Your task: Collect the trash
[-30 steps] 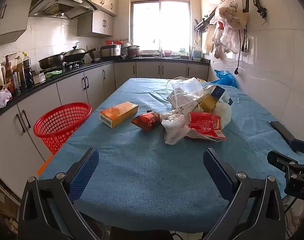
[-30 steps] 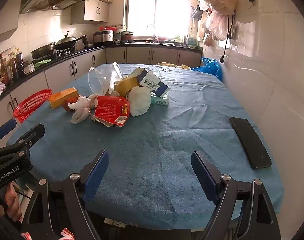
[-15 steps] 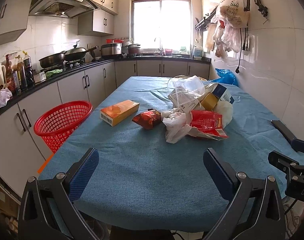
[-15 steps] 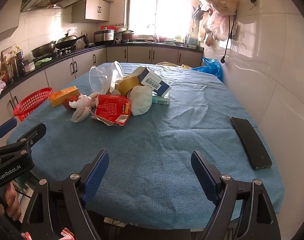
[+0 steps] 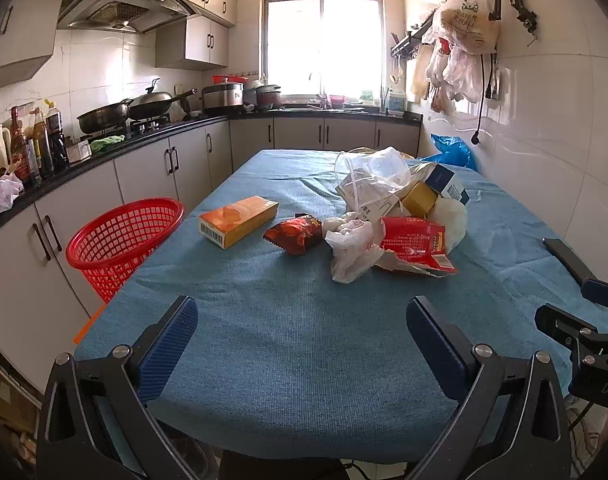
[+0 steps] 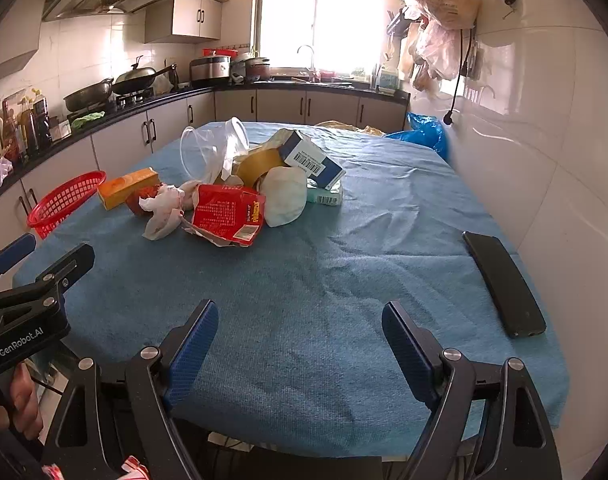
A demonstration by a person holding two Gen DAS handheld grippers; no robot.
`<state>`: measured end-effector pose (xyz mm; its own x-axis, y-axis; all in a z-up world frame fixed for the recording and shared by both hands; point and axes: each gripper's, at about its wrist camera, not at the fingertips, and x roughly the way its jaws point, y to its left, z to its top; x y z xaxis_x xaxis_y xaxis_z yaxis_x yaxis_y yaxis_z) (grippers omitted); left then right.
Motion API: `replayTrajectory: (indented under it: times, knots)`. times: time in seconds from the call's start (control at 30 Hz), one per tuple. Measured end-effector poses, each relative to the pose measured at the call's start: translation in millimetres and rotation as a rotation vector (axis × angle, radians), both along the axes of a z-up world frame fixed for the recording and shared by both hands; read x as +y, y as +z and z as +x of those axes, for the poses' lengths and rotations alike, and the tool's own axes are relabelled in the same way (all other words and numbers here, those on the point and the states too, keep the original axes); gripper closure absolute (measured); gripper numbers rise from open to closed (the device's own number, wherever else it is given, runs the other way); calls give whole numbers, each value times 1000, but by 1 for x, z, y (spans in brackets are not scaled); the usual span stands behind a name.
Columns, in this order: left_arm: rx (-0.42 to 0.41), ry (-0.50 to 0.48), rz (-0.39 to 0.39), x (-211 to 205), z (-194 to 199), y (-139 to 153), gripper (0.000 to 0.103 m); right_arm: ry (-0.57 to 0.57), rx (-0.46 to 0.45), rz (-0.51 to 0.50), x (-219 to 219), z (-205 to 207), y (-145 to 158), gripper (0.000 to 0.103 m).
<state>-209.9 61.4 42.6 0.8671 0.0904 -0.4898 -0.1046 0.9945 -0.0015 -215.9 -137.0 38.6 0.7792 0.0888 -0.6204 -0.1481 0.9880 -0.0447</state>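
While both tongs, left [image 5: 302, 326] and right [image 6: 300, 330], gape empty, we reach for the orange box [image 5: 238, 221] nearest the red basket [image 5: 124, 236].

A blue cloth [image 5: 288, 344] covers the table, and a black phone [image 6: 504, 284] lies flat near its right edge by the tiled wall. On the counter sit two woks [image 5: 104, 116], a row of sauce bottles [image 5: 36, 144] and a cooker [image 5: 223, 96]. Plastic bags [image 5: 464, 40] hang from wall hooks beside the bright window [image 5: 324, 44]
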Motion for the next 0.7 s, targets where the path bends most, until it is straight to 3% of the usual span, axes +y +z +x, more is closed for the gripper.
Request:
replayTrajectory:
  times: [0.3, 0.43, 0.63, 0.7]
  knots:
    - [18, -2, -4, 0, 3, -3, 0, 16, 21, 6, 2, 3, -4, 17]
    - [37, -13, -1, 8, 10, -4, 0, 66, 46, 19, 3, 7, -9, 23]
    - [90, -4, 9, 46, 37, 3, 0, 194, 81, 36, 9, 20, -14, 53]
    - [129, -19, 19, 59, 53, 8, 0, 238, 100, 46, 11, 27, -15, 54]
